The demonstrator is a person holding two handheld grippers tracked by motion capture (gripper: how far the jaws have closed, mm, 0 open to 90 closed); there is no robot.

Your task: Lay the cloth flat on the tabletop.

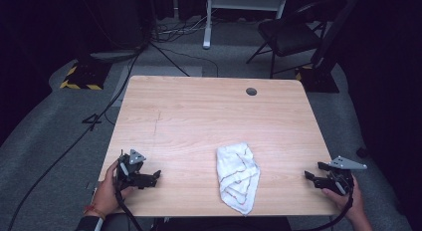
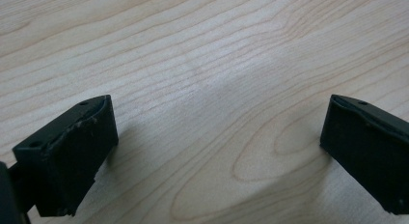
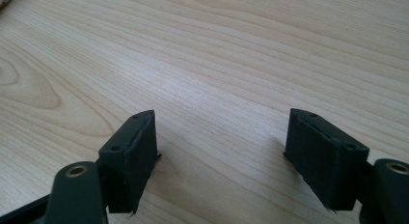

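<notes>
High view showed crumpled white cloth with red stitching (image 1: 238, 176) on pale wooden bench (image 1: 199, 111), between left tool (image 1: 149, 177) and right tool (image 1: 312, 177); both gaped wide, empty. Risk: one-sided pinch would bunch, drag cloth off near edge.

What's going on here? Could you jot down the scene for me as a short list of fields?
surface: wooden table
item: white towel, crumpled, near the front edge, between the two grippers
left gripper: open, nothing between its jaws, apart from the towel
right gripper: open, nothing between its jaws, apart from the towel
background: black chair
</notes>
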